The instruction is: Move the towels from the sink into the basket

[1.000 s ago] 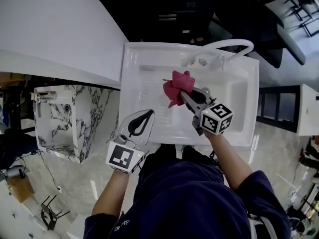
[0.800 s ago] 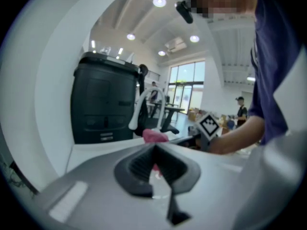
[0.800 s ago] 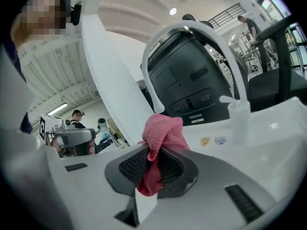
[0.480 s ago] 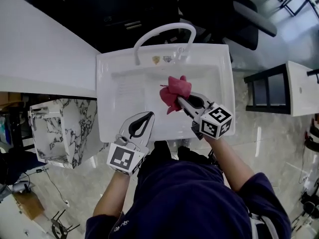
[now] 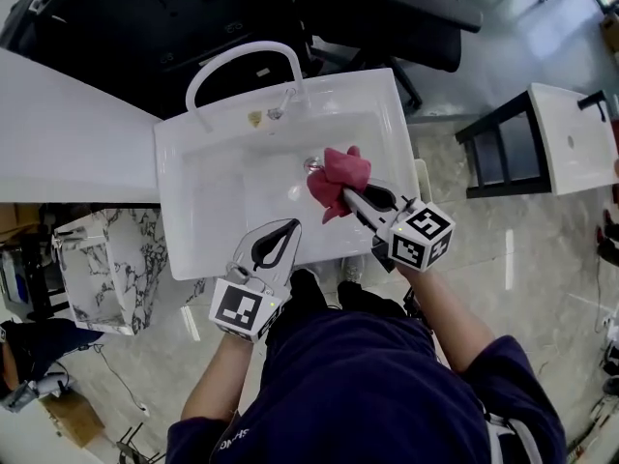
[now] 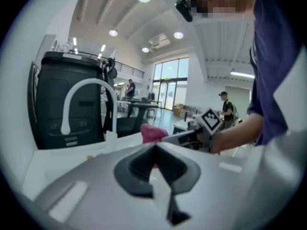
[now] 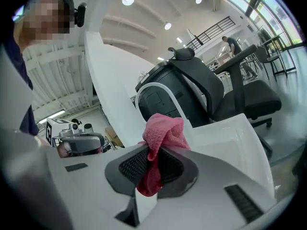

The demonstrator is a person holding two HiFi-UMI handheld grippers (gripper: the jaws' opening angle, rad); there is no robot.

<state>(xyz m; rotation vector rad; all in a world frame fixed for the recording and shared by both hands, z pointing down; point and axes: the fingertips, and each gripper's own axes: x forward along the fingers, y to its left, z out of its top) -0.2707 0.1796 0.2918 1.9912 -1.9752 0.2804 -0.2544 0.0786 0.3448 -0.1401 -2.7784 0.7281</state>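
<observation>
One towel (image 5: 338, 174) is clamped in the right tongs (image 5: 354, 194) over the sink (image 5: 208, 211); the left tongs (image 5: 281, 228) are together, empty. Grip firmly and lift it clear toward the unseen basket.

Towel (image 5: 338, 174): pink-red, plain. Sink (image 5: 180, 148), faucet (image 5: 237, 49): white. Left gripper (image 5: 283, 222), right gripper (image 5: 348, 191): grey, black pads; marker cubes (image 5: 423, 237) black-and-white squares. Shirt (image 5: 368, 385): navy. Floor (image 5: 527, 259): pale veined marble.
</observation>
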